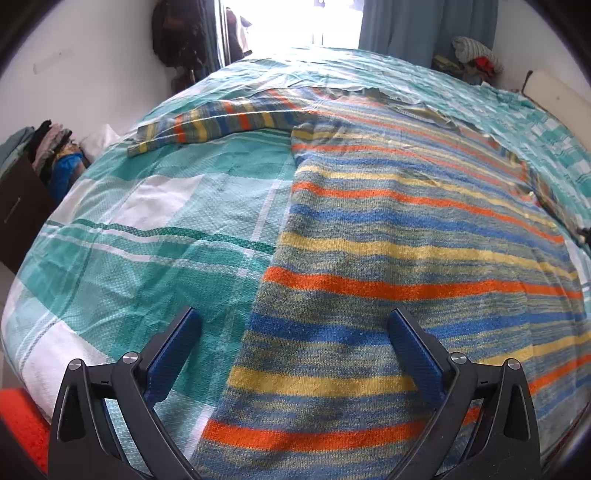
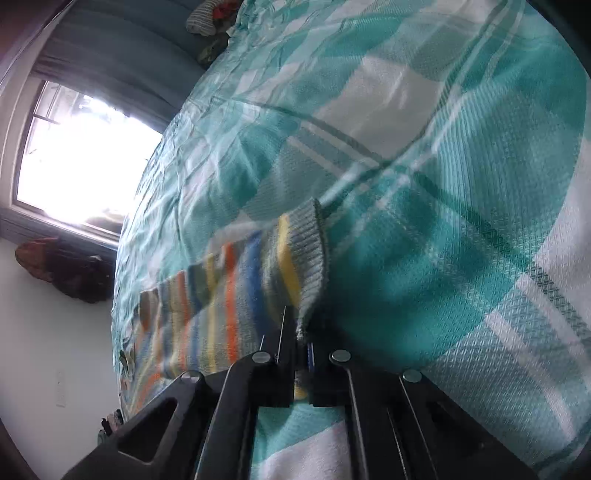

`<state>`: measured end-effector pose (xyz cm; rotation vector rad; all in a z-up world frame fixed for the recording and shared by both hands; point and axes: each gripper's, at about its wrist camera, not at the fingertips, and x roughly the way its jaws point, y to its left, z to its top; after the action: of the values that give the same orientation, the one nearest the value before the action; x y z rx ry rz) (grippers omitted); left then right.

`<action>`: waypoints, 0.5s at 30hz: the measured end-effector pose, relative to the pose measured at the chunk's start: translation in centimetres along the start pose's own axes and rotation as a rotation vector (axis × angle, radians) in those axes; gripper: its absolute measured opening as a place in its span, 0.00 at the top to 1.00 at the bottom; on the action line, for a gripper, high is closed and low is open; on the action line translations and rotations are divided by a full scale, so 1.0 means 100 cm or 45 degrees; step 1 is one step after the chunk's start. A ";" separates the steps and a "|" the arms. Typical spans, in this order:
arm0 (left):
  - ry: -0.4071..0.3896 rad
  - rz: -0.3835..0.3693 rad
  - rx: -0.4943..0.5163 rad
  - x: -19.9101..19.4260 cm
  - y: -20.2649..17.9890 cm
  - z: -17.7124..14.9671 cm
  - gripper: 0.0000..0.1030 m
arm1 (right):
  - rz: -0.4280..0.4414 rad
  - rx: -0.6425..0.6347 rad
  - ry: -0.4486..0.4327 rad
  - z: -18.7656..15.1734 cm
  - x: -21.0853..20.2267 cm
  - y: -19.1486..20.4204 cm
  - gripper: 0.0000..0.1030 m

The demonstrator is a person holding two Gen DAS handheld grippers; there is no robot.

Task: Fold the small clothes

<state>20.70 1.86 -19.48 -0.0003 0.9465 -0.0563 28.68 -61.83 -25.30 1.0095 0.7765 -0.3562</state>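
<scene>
A striped knit sweater (image 1: 388,258) lies flat on the bed (image 1: 147,229), its body covering the near right part of the teal and white checked cover and one sleeve (image 1: 207,125) stretched out toward the bed's left edge. The left gripper (image 1: 293,332) hangs over the sweater's near left edge with its jaws spread wide and nothing between them; its blue pads (image 1: 413,354) sit apart from the knit. The right gripper (image 2: 303,343) is clenched on the ribbed cuff (image 2: 314,258) of the other sleeve, which rises off the cover in the tilted right wrist view. Around the bed, a pile of clothes (image 1: 476,55) sits at the far right corner beside a blue curtain (image 1: 417,26), dark garments (image 1: 177,33) hang on the wall at the far left, and more folded things (image 1: 51,147) stack beside the left edge. The window (image 2: 81,155) is blown out by glare. The right wrist view is blurred, so the cuff's stripes smear, and the gripper's body hides where the sleeve meets the pads.
</scene>
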 end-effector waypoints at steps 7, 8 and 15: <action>-0.006 -0.067 0.002 -0.007 0.001 0.002 0.02 | 0.185 -0.548 -0.060 -0.021 -0.038 0.185 0.96; -0.013 -0.071 0.007 -0.007 0.000 0.003 0.02 | 0.232 -0.617 -0.027 -0.032 -0.034 0.217 0.96; 0.003 -0.084 -0.028 -0.006 0.009 0.005 0.02 | 0.444 -0.903 0.326 -0.128 0.043 0.380 0.59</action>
<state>20.85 2.75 -18.74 -0.0517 0.9491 -0.1073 49.06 -31.31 -8.67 0.4996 0.8497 0.3450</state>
